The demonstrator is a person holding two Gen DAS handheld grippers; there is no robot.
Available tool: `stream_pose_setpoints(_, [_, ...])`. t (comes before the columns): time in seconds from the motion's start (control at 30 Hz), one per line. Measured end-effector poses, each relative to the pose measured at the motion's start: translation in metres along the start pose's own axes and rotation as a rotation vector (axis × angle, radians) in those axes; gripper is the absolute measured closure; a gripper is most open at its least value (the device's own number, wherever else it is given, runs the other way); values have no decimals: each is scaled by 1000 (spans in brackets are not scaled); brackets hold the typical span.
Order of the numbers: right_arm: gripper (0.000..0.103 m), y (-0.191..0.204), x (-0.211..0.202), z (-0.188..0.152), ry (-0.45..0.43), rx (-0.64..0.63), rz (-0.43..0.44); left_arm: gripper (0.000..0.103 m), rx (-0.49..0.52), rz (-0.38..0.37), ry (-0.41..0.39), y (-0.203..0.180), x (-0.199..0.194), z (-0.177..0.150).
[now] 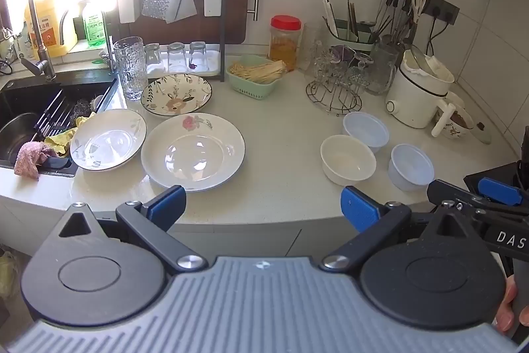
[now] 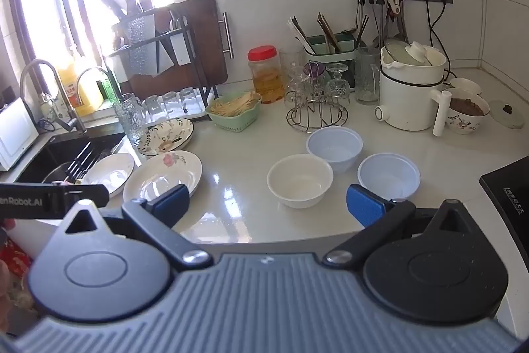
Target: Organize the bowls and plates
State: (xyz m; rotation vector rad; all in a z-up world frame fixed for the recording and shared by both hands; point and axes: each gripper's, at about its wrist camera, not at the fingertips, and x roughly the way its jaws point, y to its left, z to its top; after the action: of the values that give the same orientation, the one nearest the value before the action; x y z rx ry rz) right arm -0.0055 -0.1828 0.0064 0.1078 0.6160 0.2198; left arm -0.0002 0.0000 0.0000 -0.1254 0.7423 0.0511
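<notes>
Three plates lie on the white counter (image 1: 284, 128): a rose plate (image 1: 193, 152) in front, a grey-leaf plate (image 1: 108, 139) by the sink, a dark-rimmed floral plate (image 1: 176, 94) behind. Three bowls stand to the right: a cream bowl (image 1: 347, 158) and two pale blue bowls (image 1: 365, 130) (image 1: 411, 166). My left gripper (image 1: 263, 207) is open and empty at the counter's front edge. In the right wrist view my right gripper (image 2: 267, 202) is open and empty, just before the cream bowl (image 2: 300, 180), with the blue bowls (image 2: 334, 148) (image 2: 388, 176) and the rose plate (image 2: 163, 176) around it.
A black sink (image 1: 29, 118) with a faucet (image 1: 36, 32) lies left. A dish rack (image 1: 172, 19), glasses (image 1: 130, 68), a green basket (image 1: 254, 76), a jar (image 1: 285, 42), a wire glass stand (image 1: 334, 88) and a white cooker (image 1: 418, 91) line the back. A black stove (image 2: 509, 197) sits right.
</notes>
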Motion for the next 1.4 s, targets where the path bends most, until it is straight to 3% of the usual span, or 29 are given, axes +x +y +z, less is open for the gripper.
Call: stream_pose_setpoints(1.4, [0,0,-1,0,10,-5,12,2,4,-2,7,0,-3,2])
